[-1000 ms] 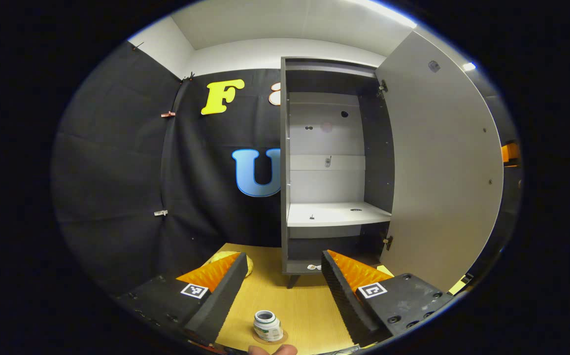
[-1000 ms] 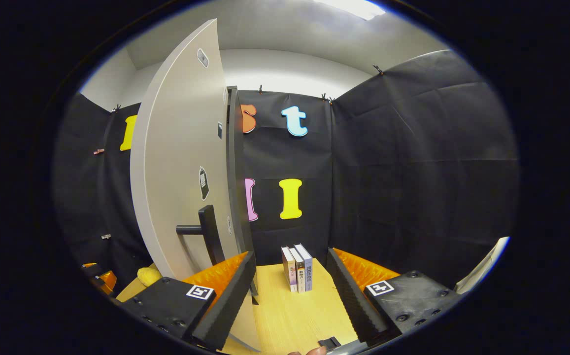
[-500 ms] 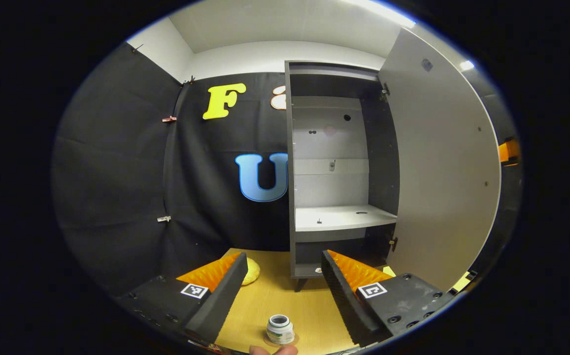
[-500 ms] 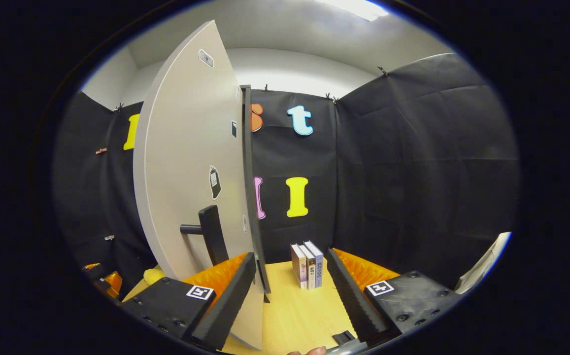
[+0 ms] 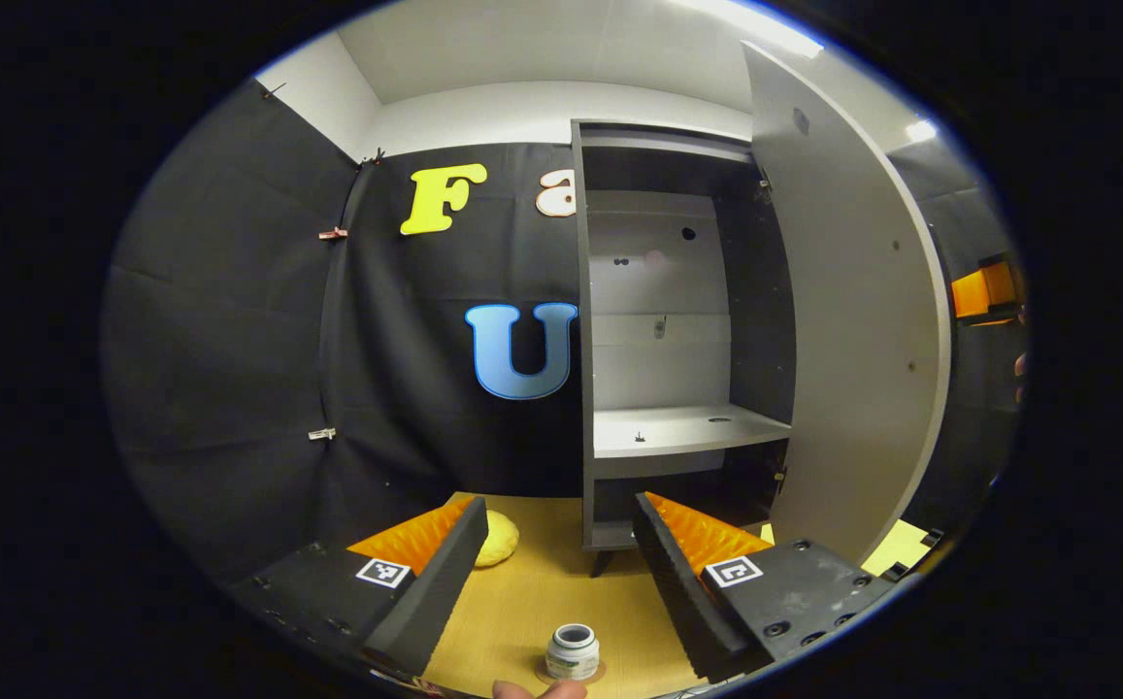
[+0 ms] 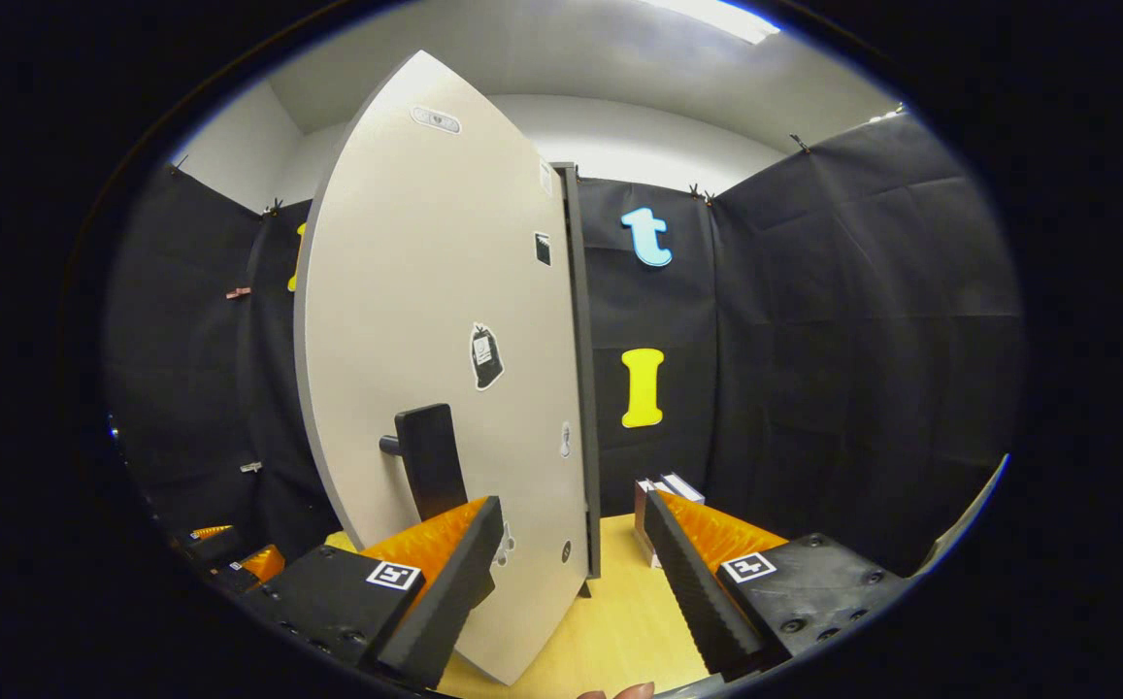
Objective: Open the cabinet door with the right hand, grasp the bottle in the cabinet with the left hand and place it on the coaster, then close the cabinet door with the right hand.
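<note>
The white bottle (image 5: 573,650) stands upright on a round coaster (image 5: 598,671) on the wooden table, low between the fingers of my left gripper (image 5: 558,505), which is open and holds nothing. The dark cabinet (image 5: 677,320) stands open with a bare white shelf (image 5: 682,429). Its grey door (image 5: 852,330) hangs half swung at the right. In the right gripper view the door (image 6: 445,320) is close ahead, its black handle (image 6: 430,471) just above my left finger. My right gripper (image 6: 571,503) is open, with the door's lower edge running between its fingers.
A yellow lump (image 5: 498,539) lies on the table left of the cabinet's foot. Several books (image 6: 660,485) stand behind my right finger by the booth's wall. The left gripper (image 6: 231,563) shows low at the left, beyond the door.
The door has swung further toward the cabinet and shows more of its outer face in the right gripper view. The left gripper has drifted left and back from the bottle.
</note>
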`<state>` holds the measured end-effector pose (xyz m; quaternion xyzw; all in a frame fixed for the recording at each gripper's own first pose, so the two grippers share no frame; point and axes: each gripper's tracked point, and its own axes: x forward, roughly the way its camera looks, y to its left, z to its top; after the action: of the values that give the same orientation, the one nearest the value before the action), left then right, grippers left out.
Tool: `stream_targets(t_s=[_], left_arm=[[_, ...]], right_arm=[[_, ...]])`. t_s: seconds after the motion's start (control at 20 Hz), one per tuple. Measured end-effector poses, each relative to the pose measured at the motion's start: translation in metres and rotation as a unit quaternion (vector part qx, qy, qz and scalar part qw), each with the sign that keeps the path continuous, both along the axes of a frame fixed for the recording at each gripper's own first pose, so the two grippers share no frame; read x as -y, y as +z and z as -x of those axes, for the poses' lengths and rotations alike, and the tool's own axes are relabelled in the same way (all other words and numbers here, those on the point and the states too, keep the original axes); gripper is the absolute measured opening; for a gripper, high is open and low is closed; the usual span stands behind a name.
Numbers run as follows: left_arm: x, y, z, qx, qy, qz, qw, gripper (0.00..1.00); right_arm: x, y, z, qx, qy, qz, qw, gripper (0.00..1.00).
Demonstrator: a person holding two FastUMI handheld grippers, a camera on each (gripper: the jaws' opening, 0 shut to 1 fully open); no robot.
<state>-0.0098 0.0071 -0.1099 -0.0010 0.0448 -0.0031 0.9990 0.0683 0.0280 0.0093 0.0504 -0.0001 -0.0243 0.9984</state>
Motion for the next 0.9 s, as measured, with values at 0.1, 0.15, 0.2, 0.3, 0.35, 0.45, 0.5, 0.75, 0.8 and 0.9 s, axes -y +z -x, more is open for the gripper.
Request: stream_targets(t_s=[0.1,0.15,0.2,0.3,0.35,0.45,0.5,0.75,0.8,0.9], left_arm=[[-0.003,0.002,-0.002,0.003,0.0,0.0,1.0,0.95],[-0.005,0.002,-0.003,0.002,0.0,0.001,1.0,0.95],[-0.005,0.0,-0.003,0.001,0.0,0.002,1.0,0.95],[-0.005,0.002,-0.003,0.003,-0.001,0.003,1.0,0.92],[-0.004,0.003,-0.004,0.003,-0.002,0.003,1.0,0.95],[-0.002,0.004,-0.006,0.004,-0.005,0.002,1.0,0.95],[-0.003,0.005,-0.006,0.004,-0.006,0.001,1.0,0.95],[0.006,0.011,-0.01,0.004,-0.028,0.011,1.0,0.94],[0.007,0.013,-0.01,0.003,-0.032,0.011,0.999,0.95],[0.009,0.014,-0.014,-0.003,-0.031,0.013,0.999,0.95]], right_arm=[[-0.016,-0.003,-0.006,0.002,0.017,-0.003,1.0,0.96],[-0.024,-0.003,-0.009,0.003,0.025,-0.004,1.0,0.96],[-0.031,-0.004,-0.01,0.003,0.034,-0.005,0.999,0.97],[-0.047,-0.009,-0.013,-0.003,0.057,-0.007,0.998,0.96],[-0.057,-0.013,-0.015,-0.011,0.076,-0.009,0.997,0.96],[-0.074,-0.025,-0.015,-0.029,0.103,-0.011,0.994,0.97],[-0.074,-0.026,-0.014,-0.032,0.106,-0.01,0.994,0.97],[-0.067,-0.023,-0.014,-0.016,0.094,-0.001,0.995,0.97],[-0.063,-0.023,-0.015,-0.014,0.089,0.002,0.996,0.97],[-0.056,-0.021,-0.017,-0.01,0.082,0.001,0.997,0.97]])
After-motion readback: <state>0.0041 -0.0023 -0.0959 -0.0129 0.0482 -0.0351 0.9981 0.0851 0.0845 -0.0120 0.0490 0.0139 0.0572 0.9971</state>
